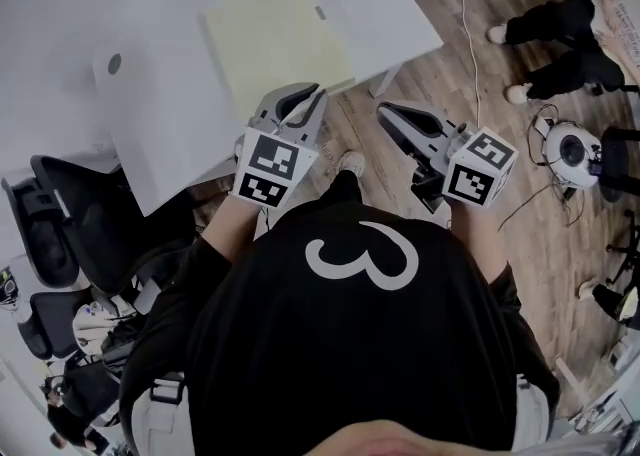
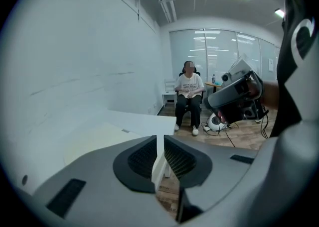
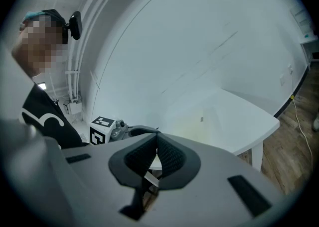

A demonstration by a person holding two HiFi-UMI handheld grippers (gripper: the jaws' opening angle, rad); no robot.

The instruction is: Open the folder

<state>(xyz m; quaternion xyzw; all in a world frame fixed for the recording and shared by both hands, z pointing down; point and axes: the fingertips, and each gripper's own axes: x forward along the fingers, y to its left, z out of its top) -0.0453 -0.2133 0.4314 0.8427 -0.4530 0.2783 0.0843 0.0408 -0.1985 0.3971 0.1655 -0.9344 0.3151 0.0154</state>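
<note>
A pale yellow folder [image 1: 275,39] lies closed and flat on the white table [image 1: 390,4]. In the left gripper view the folder [image 2: 92,144] is a faint yellowish patch beyond the jaws. In the right gripper view the folder [image 3: 194,121] lies to the left of the table corner. My left gripper [image 1: 305,94] hovers at the table's near edge, just below the folder, its jaws shut with nothing between them [image 2: 160,139]. Out over the wooden floor, past the table corner, my right gripper [image 1: 388,109] is off the table. Its pads meet at the tips, empty [image 3: 157,136].
Black office chairs [image 1: 60,214] crowd the left side by the table. A person sits on a chair [image 2: 189,91] across the room, legs visible [image 1: 560,44]. A round white device [image 1: 570,149] and a cable [image 1: 468,34] lie on the floor at right.
</note>
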